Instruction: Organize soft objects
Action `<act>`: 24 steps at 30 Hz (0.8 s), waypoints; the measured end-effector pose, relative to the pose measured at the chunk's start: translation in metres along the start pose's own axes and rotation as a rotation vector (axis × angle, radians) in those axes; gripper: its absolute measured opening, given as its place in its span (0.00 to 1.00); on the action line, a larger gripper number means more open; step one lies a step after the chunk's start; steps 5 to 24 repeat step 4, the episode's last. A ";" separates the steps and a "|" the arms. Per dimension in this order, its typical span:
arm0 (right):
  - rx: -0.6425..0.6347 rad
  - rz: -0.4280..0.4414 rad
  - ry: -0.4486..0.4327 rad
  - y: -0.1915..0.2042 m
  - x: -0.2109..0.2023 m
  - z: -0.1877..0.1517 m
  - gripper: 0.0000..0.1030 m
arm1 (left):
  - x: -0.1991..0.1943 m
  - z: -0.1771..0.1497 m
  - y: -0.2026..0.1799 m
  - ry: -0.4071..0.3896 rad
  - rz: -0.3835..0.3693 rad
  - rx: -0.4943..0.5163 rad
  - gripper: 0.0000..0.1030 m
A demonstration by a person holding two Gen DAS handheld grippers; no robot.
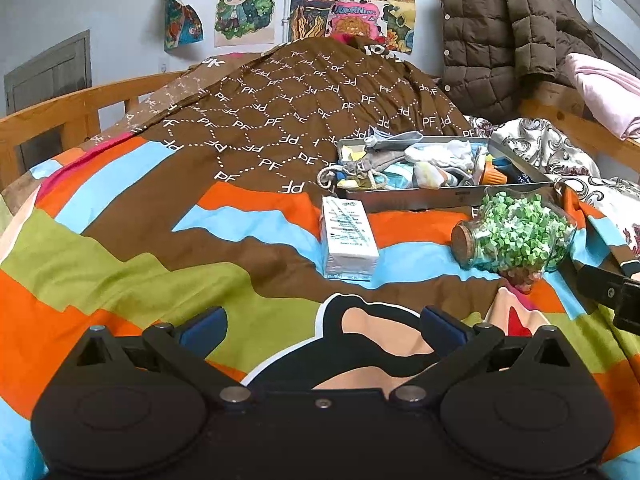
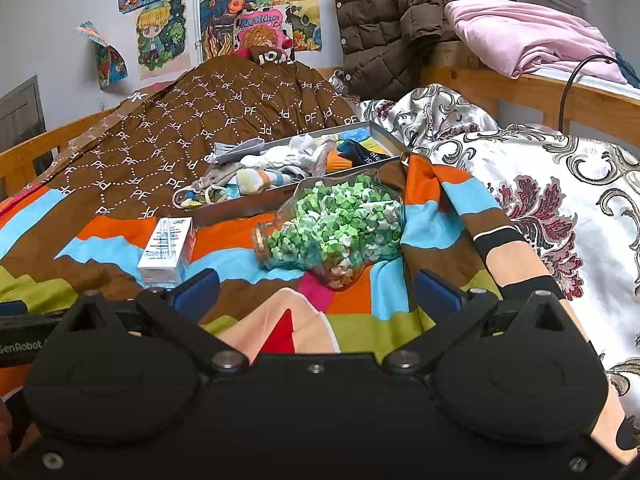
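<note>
A grey metal tray (image 1: 416, 197) (image 2: 244, 205) lies on the colourful bed quilt (image 1: 140, 248) (image 2: 360, 320). It holds several soft items: socks (image 1: 436, 160) (image 2: 260, 180), a grey drawstring pouch (image 1: 360, 168) (image 2: 208, 188) and rolled cloths. My left gripper (image 1: 324, 326) is open and empty, low over the quilt, well short of the tray. My right gripper (image 2: 318, 288) is open and empty, just in front of a glass jar of green paper stars (image 2: 340, 228) (image 1: 516, 236).
A small white carton (image 1: 348, 240) (image 2: 166, 248) lies in front of the tray. A patterned white blanket (image 2: 540, 184) lies to the right. A brown puffer jacket (image 1: 500, 28) (image 2: 392, 12) hangs on the wooden bed frame (image 1: 52, 120). The right gripper's body (image 1: 616, 292) shows at the left wrist view's right edge.
</note>
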State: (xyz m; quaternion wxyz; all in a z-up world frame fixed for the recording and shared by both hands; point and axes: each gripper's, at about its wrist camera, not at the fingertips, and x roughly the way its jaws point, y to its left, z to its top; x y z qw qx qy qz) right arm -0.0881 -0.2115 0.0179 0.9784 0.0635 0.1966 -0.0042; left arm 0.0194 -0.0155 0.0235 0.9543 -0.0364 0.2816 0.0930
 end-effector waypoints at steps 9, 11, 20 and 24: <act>-0.003 0.003 0.006 0.001 0.002 -0.003 0.99 | 0.001 0.001 0.002 0.004 0.000 -0.012 0.99; -0.003 0.003 0.006 0.001 0.002 -0.003 0.99 | 0.001 0.001 0.002 0.004 0.000 -0.012 0.99; -0.003 0.003 0.006 0.001 0.002 -0.003 0.99 | 0.001 0.001 0.002 0.004 0.000 -0.012 0.99; -0.003 0.003 0.006 0.001 0.002 -0.003 0.99 | 0.001 0.001 0.002 0.004 0.000 -0.012 0.99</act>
